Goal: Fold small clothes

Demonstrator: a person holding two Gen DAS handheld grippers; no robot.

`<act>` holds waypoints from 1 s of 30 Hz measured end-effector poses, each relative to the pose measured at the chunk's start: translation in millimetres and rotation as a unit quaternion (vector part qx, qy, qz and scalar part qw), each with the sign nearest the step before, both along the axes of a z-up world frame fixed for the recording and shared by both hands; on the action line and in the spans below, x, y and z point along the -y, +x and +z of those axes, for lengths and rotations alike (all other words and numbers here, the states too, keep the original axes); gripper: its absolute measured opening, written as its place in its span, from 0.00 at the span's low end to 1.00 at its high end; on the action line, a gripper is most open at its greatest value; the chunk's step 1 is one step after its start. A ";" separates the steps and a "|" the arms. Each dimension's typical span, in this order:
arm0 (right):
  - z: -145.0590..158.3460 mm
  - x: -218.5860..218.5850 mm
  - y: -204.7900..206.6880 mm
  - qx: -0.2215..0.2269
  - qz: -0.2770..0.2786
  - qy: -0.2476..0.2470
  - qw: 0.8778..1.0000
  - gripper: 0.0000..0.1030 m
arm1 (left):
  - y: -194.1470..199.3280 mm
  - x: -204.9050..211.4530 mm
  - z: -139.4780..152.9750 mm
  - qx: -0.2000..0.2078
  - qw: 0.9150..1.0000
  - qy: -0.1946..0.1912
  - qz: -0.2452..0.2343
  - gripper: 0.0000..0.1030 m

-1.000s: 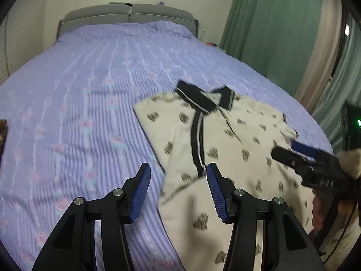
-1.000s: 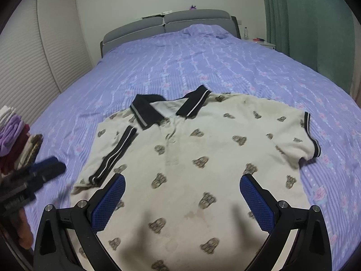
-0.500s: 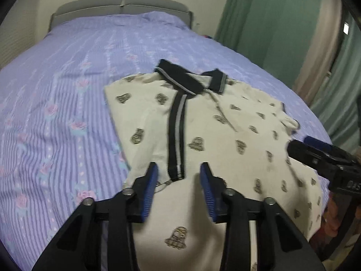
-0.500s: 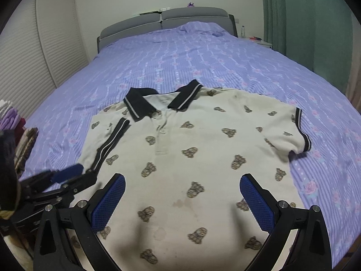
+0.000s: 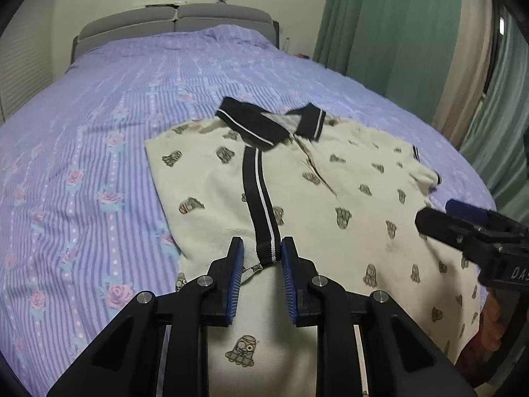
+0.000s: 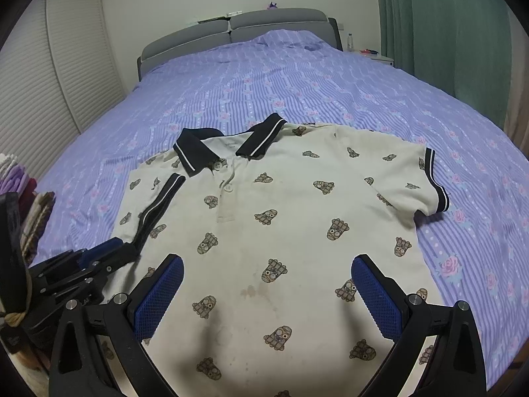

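Note:
A cream polo shirt [image 6: 291,218] with brown prints and a black collar lies face up on the bed; it also shows in the left wrist view [image 5: 330,192]. Its left sleeve is folded over the chest, the black cuff band [image 5: 261,205] running toward me. My left gripper [image 5: 261,254] has its jaws narrowed around the end of that cuff band, with a gap still showing; it also shows in the right wrist view [image 6: 109,254]. My right gripper [image 6: 267,291] is wide open above the shirt's lower front, empty; it shows in the left wrist view [image 5: 463,221].
The bed [image 6: 297,76] has a purple striped floral cover and a grey headboard [image 6: 238,26]. A stack of folded clothes [image 6: 23,192] sits at the left. Green curtains [image 6: 446,23] hang on the right. A nightstand [image 6: 373,54] stands by the headboard.
My left gripper moved forward onto the folded sleeve's cuff band and its jaws narrowed around it. The right gripper stayed open and shifted slightly over the shirt.

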State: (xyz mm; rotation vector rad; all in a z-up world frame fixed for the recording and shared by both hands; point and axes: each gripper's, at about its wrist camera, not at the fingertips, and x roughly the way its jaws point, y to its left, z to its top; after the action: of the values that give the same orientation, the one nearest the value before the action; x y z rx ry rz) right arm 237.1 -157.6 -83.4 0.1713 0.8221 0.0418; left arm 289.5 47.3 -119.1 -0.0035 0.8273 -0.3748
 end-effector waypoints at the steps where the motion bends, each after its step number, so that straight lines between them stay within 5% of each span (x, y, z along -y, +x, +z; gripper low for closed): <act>1: 0.0 -0.1 -0.1 0.000 0.000 0.000 1.000 1.00 | 0.7 1.4 -2.2 -0.006 1.000 0.002 -0.001 0.23; 5: 1.4 0.1 -2.8 0.002 -0.001 -0.003 1.000 1.00 | -0.8 1.0 -2.5 -0.025 1.000 -0.015 -0.003 0.49; 9: 2.2 5.5 -4.8 0.001 -0.005 -0.001 1.000 1.00 | -13.3 11.3 18.2 0.003 1.000 -0.010 -0.004 0.58; 18: 15.4 46.6 -18.4 0.031 -0.043 -0.001 0.999 1.00 | -4.6 65.9 59.0 0.032 0.999 0.002 0.013 0.69; 30: 15.6 158.6 15.4 0.073 -0.150 0.023 0.986 0.99 | 52.3 165.2 65.3 0.021 1.000 0.019 -0.007 0.72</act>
State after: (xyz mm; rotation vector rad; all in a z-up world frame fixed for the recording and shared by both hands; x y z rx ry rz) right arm 252.5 -316.2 -67.9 0.3302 0.6420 -0.2081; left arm 341.8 -117.9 -53.8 0.0456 0.7925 -0.3703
